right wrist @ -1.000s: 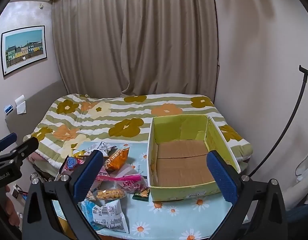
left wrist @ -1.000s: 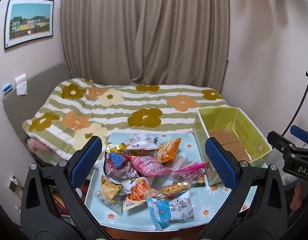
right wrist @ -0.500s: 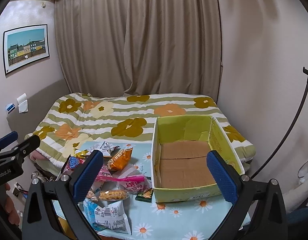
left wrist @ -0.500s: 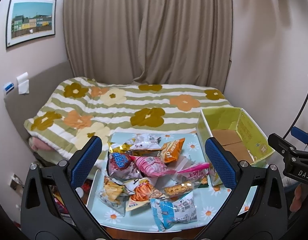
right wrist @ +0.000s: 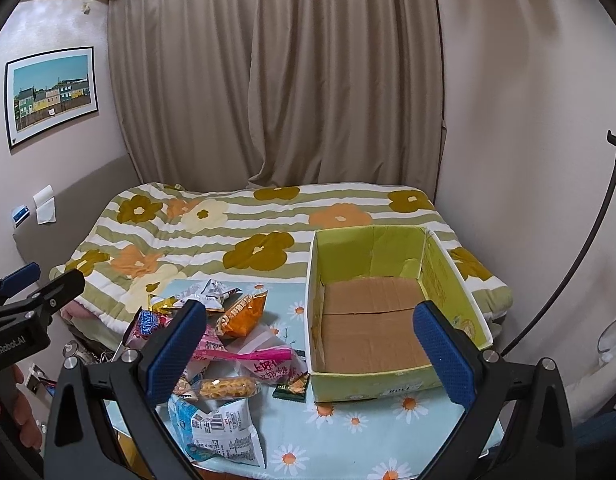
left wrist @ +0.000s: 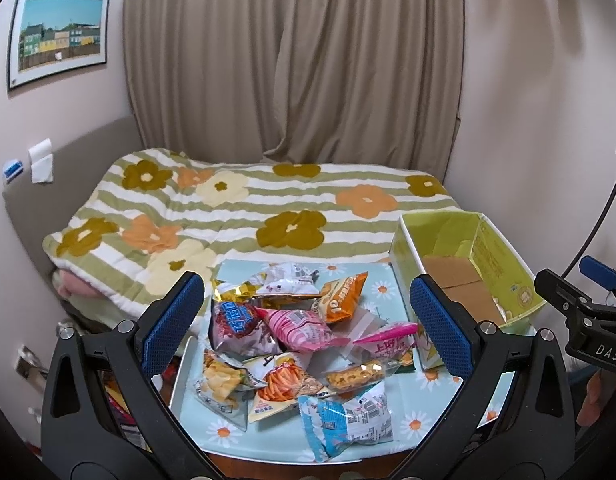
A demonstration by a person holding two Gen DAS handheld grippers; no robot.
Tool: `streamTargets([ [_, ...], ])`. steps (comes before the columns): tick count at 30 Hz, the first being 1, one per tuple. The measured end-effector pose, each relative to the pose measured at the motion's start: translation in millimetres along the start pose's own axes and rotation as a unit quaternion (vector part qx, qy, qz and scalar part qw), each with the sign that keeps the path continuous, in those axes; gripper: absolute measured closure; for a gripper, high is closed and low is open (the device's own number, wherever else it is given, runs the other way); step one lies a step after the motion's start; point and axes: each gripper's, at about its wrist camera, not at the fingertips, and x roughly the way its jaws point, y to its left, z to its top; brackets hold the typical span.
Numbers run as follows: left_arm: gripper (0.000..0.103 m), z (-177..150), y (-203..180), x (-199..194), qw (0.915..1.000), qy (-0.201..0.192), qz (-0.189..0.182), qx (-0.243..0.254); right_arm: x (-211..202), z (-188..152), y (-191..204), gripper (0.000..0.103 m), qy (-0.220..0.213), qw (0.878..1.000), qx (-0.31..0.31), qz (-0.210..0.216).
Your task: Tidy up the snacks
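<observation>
A pile of snack packets [left wrist: 292, 344] lies on a small table with a light blue daisy cloth [left wrist: 412, 424]. It includes a pink packet [left wrist: 300, 326], an orange packet [left wrist: 344, 300] and a blue-white packet [left wrist: 348, 420]. An empty yellow-green cardboard box [right wrist: 372, 320] stands at the table's right; it also shows in the left wrist view [left wrist: 468, 268]. My left gripper [left wrist: 308, 324] is open, above and in front of the pile. My right gripper [right wrist: 308, 348] is open, above and in front of the box and the pile's right edge [right wrist: 236, 344].
A bed with a striped flower quilt [left wrist: 236, 216] lies behind the table. Curtains [left wrist: 292, 60] hang at the back. A wall is close on the right [right wrist: 528, 120]. A black cable [right wrist: 568, 264] hangs at the right. Clutter sits on the floor left of the table [left wrist: 116, 400].
Both grippers have drifted slightly back and up, so the table, pile and box sit a little lower and farther in view. Both stay open and empty.
</observation>
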Motion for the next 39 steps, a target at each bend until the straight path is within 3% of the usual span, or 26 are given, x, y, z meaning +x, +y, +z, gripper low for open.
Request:
streamTargets([
  [39, 0.001, 1.9, 1.4, 10.4, 1.0, 0.001, 0.007, 0.001, 3.2, 2.7, 3.7, 0.001, 0.012, 1.0, -0.001, 0.005],
])
